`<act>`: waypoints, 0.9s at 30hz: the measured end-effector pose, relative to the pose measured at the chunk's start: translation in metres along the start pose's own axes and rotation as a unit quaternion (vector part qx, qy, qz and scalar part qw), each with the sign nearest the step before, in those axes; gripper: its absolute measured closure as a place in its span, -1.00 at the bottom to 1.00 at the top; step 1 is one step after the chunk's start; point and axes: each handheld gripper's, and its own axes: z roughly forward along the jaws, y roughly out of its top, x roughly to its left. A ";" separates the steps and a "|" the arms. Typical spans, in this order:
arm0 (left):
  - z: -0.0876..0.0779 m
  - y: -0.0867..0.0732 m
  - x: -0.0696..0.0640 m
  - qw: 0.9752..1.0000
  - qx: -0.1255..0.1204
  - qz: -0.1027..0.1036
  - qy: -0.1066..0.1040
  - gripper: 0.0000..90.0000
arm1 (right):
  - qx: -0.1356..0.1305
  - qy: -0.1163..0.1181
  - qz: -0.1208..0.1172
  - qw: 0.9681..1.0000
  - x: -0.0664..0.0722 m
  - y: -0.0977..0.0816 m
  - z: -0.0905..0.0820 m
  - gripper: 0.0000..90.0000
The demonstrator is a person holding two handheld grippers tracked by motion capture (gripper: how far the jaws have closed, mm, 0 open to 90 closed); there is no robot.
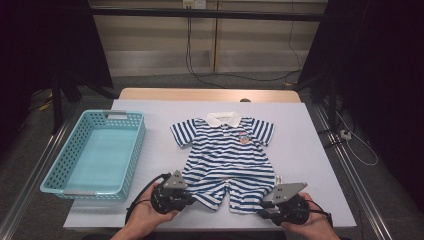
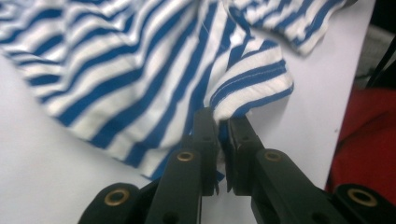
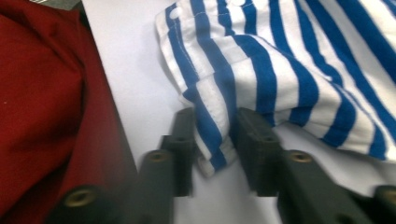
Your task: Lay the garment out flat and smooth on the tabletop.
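A blue-and-white striped baby romper with a white collar lies flat on the table, collar away from me. My left gripper sits at the romper's left leg hem. In the left gripper view its jaws are pinched on a fold of the striped hem. My right gripper is at the right leg hem. In the right gripper view a folded edge of the romper lies between its jaws, which still stand apart around it.
A light-blue plastic basket stands left of the romper. The white table has bare room to the right. Red cloth hangs past the near table edge. Cables trail on the floor beyond the table.
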 end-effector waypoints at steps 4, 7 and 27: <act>-0.020 -0.005 0.000 1.000 -0.012 0.007 -0.026 0.79 | -0.030 0.004 0.018 0.999 -0.003 0.000 -0.009 0.84; -0.024 -0.010 -0.004 1.000 0.000 0.011 -0.022 0.78 | -0.047 -0.001 0.023 0.999 -0.004 0.000 -0.019 0.85; -0.014 0.001 0.017 0.999 -0.030 -0.030 -0.029 0.52 | -0.041 -0.037 0.071 0.996 -0.010 -0.007 -0.034 0.63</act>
